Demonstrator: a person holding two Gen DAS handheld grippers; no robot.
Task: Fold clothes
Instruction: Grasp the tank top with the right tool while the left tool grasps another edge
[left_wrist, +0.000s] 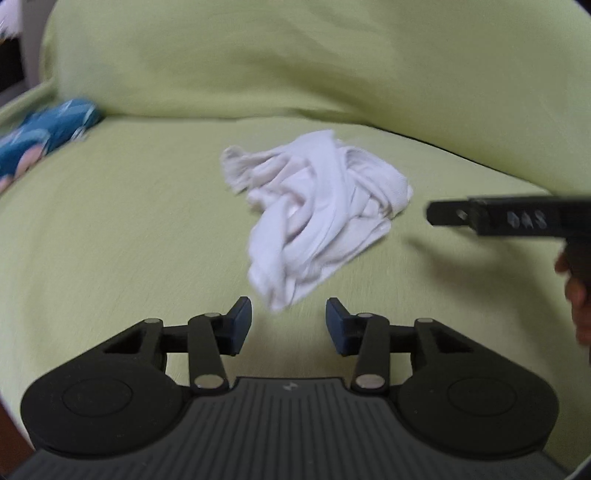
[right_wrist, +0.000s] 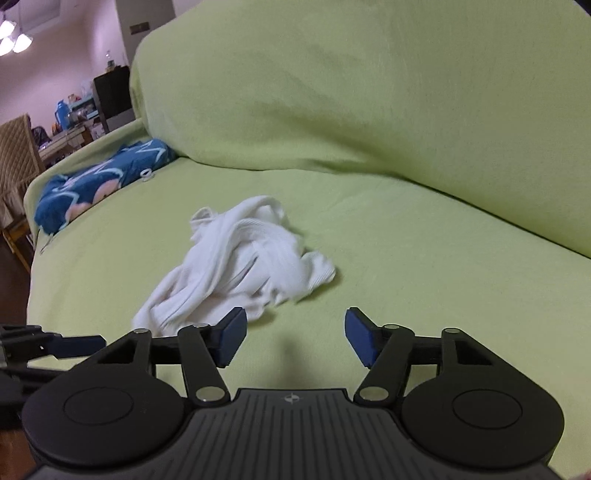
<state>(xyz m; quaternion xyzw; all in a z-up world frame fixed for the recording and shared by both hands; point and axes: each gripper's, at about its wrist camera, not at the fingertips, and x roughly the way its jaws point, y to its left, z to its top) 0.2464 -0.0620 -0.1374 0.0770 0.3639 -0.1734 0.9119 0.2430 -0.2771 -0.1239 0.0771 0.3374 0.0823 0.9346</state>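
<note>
Right wrist: green-covered sofa (right_wrist: 406, 240), cluttered room (right_wrist: 74, 110) beyond

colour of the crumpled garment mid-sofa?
White garment, plain with a ribbed look; clearest in the right wrist view.

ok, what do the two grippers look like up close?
Both match: left gripper and right gripper have black linkage arms with silver pivot pins, dark blue pads, a ribbed grey base with a small logo, and round black housings either side. No cables or sleeves visible.
</note>
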